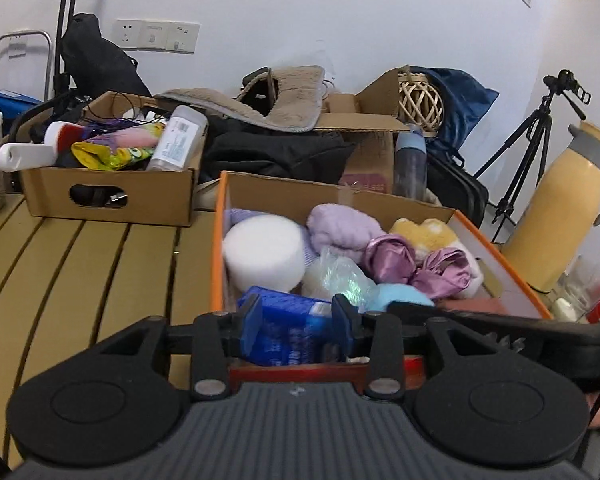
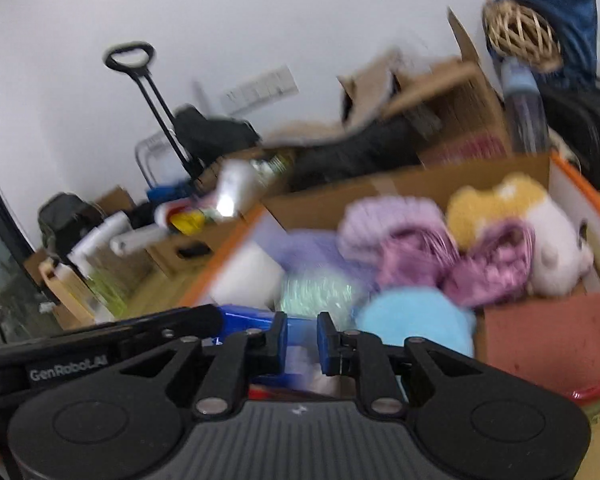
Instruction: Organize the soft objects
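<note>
An orange-rimmed cardboard box [image 1: 219,236] holds soft things: a white foam roll [image 1: 264,252], a lilac towel [image 1: 340,226], purple satin scrunchies [image 1: 416,264], a yellow and white plush [image 1: 424,232], a clear plastic bag [image 1: 340,276], a light blue cloth [image 1: 400,296] and a blue tissue pack [image 1: 292,328]. My left gripper [image 1: 299,322] is over the box's near end, its jaws apart on either side of the blue pack. My right gripper [image 2: 302,340] is slightly open and empty, above the blue pack [image 2: 244,320] and beside the blue cloth [image 2: 416,320]. The right wrist view is blurred.
A second cardboard box [image 1: 108,192] with bottles and packets stands at the back left on the wooden slat table [image 1: 80,280]. Behind are dark clothes, a beige mat [image 1: 284,100], a wicker ball [image 1: 420,104], a yellow thermos [image 1: 564,208] and a tripod [image 1: 532,140].
</note>
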The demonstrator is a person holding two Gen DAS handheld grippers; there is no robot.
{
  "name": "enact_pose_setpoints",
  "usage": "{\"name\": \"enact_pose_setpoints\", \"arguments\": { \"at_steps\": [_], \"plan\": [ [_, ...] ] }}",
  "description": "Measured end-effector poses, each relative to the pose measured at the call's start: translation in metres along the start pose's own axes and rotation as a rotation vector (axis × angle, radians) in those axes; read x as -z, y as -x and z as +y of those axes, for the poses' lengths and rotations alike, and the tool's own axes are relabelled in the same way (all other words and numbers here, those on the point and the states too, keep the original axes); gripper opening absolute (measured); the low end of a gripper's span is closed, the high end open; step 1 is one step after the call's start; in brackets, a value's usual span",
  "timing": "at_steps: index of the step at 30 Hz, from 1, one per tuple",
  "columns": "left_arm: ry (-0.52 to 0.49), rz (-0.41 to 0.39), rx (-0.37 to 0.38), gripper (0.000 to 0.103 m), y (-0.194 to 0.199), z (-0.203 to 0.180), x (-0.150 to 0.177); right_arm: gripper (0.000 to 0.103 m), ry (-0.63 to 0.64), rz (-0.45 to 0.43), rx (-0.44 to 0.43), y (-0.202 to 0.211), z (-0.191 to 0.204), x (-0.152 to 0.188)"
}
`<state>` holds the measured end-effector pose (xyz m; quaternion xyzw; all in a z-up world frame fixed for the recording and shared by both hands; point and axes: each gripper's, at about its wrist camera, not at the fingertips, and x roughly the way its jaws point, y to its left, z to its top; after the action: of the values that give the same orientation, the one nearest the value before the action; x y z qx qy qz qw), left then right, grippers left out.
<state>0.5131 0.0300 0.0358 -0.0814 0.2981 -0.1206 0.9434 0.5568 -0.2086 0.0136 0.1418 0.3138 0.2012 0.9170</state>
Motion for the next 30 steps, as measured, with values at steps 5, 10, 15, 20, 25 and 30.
{"name": "enact_pose_setpoints", "arguments": {
  "at_steps": [5, 10, 15, 20, 25, 30],
  "plan": [
    [-0.011, -0.022, -0.043, 0.047, 0.017, -0.007, -0.011, 0.017, 0.028, -0.046, 0.042, 0.031, -0.006, -0.009],
    [-0.06, -0.052, -0.074, 0.063, 0.052, -0.027, -0.025, 0.021, 0.112, -0.092, 0.141, 0.08, -0.008, -0.03],
    [-0.112, -0.108, -0.117, 0.074, 0.089, -0.051, -0.028, 0.035, 0.185, -0.107, 0.243, 0.134, -0.013, -0.042],
    [-0.156, -0.171, -0.159, 0.089, 0.119, -0.075, -0.021, 0.06, 0.218, -0.151, 0.305, 0.178, -0.012, -0.033],
    [-0.18, -0.257, -0.194, 0.101, 0.14, -0.094, -0.009, 0.086, 0.235, -0.222, 0.325, 0.206, -0.006, -0.02],
    [-0.187, -0.296, -0.203, 0.103, 0.152, -0.103, 0.001, 0.088, 0.252, -0.296, 0.314, 0.226, 0.004, -0.012]
  ]
}}
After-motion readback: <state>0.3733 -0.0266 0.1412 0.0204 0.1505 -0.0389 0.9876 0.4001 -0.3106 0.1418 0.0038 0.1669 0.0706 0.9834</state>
